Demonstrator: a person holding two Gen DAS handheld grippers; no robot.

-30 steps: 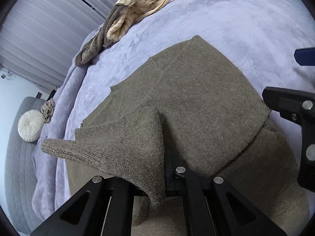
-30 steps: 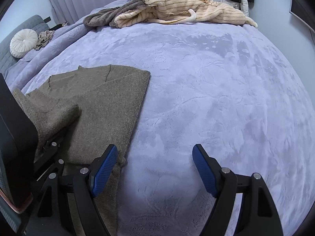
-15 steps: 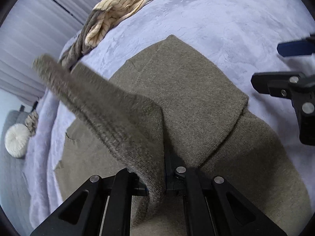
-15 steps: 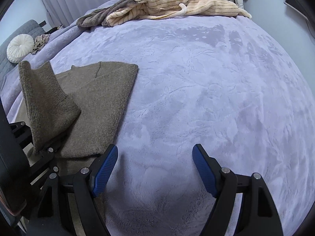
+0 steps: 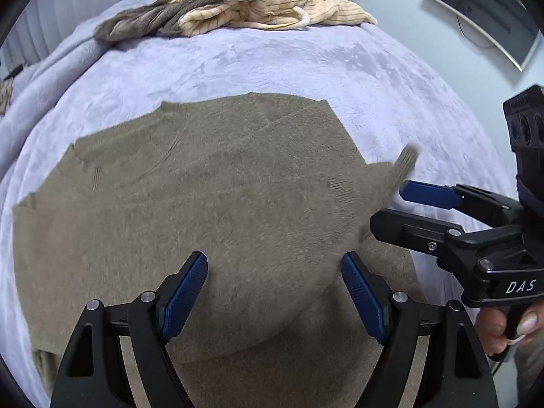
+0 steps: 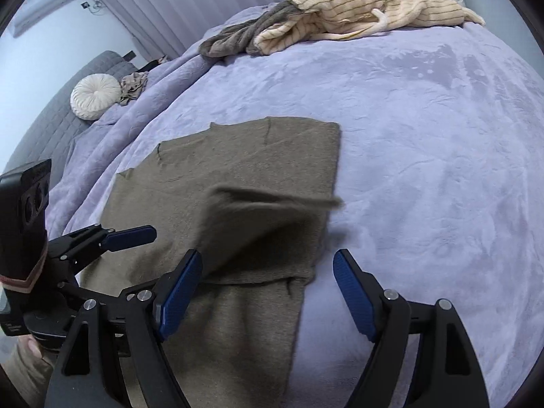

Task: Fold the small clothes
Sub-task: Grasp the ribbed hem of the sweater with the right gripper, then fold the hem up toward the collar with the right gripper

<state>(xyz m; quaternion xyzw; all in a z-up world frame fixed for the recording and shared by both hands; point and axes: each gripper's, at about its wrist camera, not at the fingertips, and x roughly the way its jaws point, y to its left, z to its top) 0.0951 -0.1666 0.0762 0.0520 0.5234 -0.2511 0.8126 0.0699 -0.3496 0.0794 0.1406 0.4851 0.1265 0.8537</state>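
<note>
A brown knit sweater (image 5: pixel 217 190) lies spread on the lilac bed, partly folded; it also shows in the right wrist view (image 6: pixel 258 170). Its sleeve (image 6: pixel 272 217) lies across the body toward the right edge, blurred, with the cuff (image 5: pixel 406 161) sticking past the sweater's right side. My left gripper (image 5: pixel 275 289) is open and empty just above the sweater's lower part. My right gripper (image 6: pixel 267 292) is open and empty over the sweater's lower right edge; it also shows from the side in the left wrist view (image 5: pixel 411 204).
A cream striped garment with a grey one (image 6: pixel 340 17) lies heaped at the far edge of the bed (image 6: pixel 442 136). A round white cushion (image 6: pixel 95 95) sits on a grey sofa at the left. A screen (image 5: pixel 482 10) hangs on the wall at the right.
My left gripper swung the sleeve up and over the sweater to the right, then opened and let it go. The sleeve is now dropping across the body. My right gripper stayed open.
</note>
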